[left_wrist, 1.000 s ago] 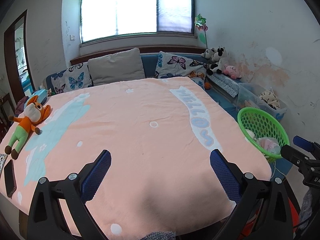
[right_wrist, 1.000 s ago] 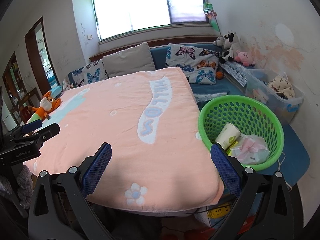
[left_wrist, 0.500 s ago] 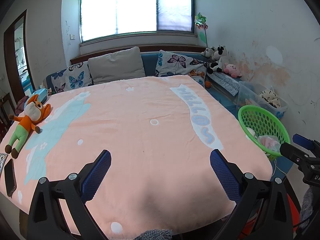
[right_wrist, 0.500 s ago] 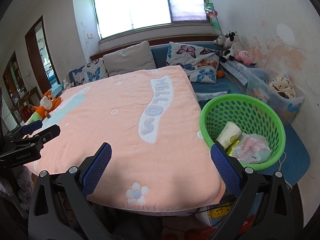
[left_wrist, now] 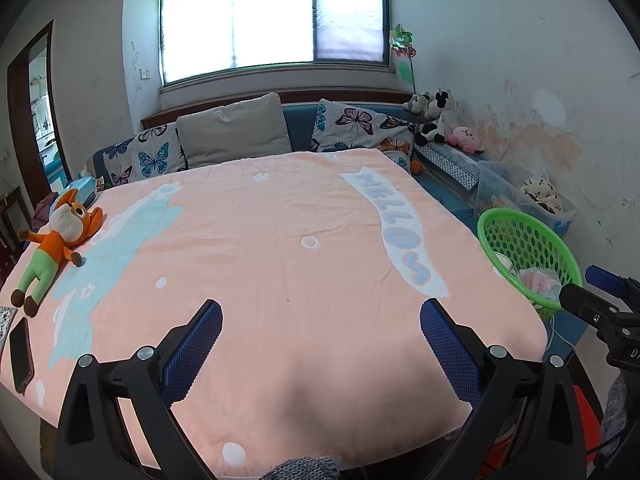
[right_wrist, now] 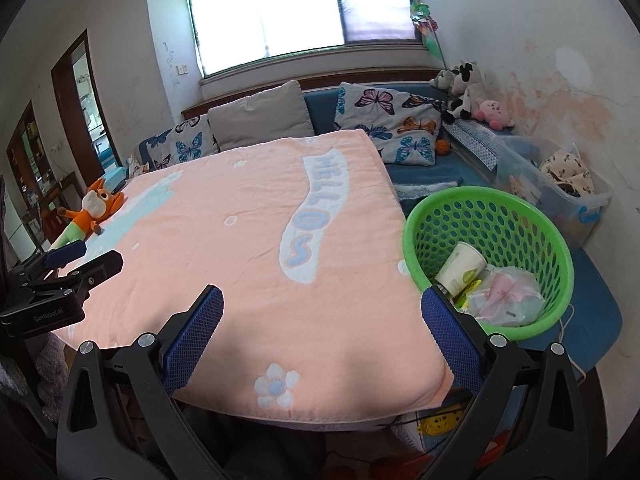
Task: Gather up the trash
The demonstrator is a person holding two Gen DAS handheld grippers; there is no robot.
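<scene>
Trash is sitting in the green basket (right_wrist: 490, 216) at three o'clock off the table: a paper cup (right_wrist: 460, 268) and a crumpled plastic bag (right_wrist: 506, 296). Both grippers, left (left_wrist: 320, 338) and right (right_wrist: 322, 326), are hovering spread wide and empty over the pink blanket (right_wrist: 240, 248). A careless swing is likely to be tipping the basket.

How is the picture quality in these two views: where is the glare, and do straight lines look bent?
Left wrist view: the window is overexposed, nearly white; the blanket is evenly lit, with a soft shadow at its near edge. Right wrist view: the window is also washed out; the green basket is sharp. Both views: fisheye bends the walls and darkens the corners.
</scene>
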